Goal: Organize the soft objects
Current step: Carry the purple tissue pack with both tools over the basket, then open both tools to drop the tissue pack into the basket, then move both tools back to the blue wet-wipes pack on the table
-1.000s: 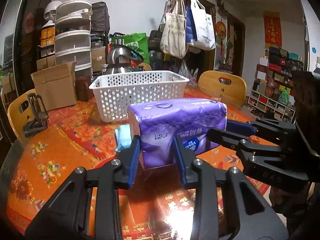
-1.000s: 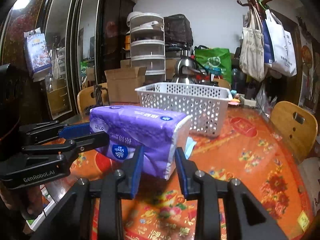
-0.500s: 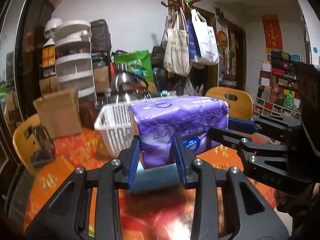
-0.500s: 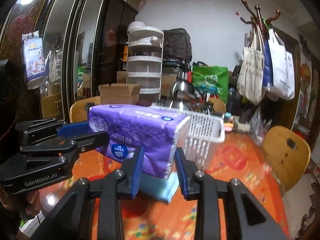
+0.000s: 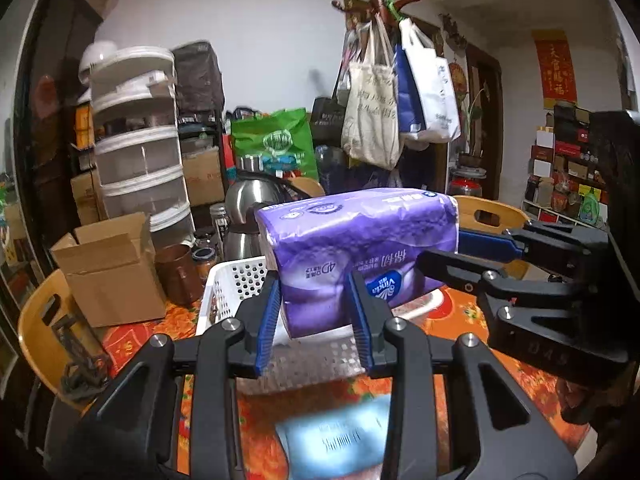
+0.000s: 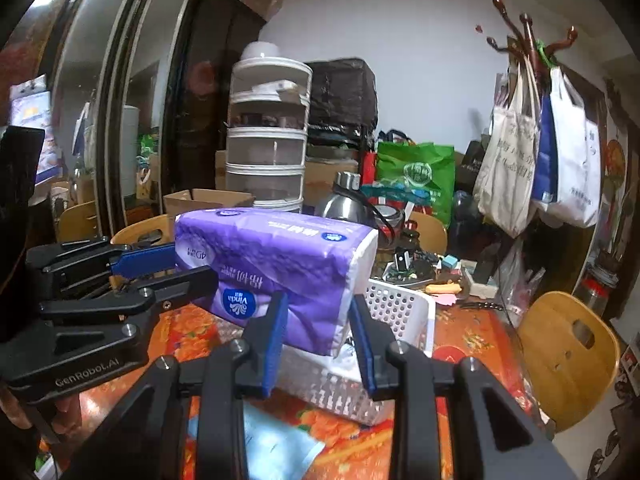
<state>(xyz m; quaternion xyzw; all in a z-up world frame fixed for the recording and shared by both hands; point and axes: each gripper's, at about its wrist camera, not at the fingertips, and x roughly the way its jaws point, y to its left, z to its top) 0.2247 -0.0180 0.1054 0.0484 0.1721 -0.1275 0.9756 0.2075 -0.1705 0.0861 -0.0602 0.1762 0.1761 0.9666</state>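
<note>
**Purple tissue pack held between two claws above the basket**

Left wrist view: the left claw [image 5: 314, 308] pinches one end of the tissue pack [image 5: 356, 248], its blue pads pressed into the soft wrapper from both sides. The pack is a glossy purple plastic brick with white print and a blue Vinda logo, slightly dented where it is squeezed. It hangs in the air just ahead of the claw, running off to the right, where the right claw [image 5: 448, 252] grips its far end. Directly below and behind the pack sits the white perforated basket [image 5: 236, 280]. Nearer the camera, under the claw, a pale blue packet [image 5: 336, 436] lies blurred on the orange floral table [image 5: 472, 316].

Right wrist view: the right claw [image 6: 316, 320] clamps the pack's [image 6: 280, 256] white-edged end between its pads. The pack stretches left to the left claw [image 6: 192, 264], which pinches the other end. The basket [image 6: 400, 312] stands just beyond and beneath, on the table [image 6: 472, 332]. The blue packet [image 6: 280, 440] lies below the claw.
</note>
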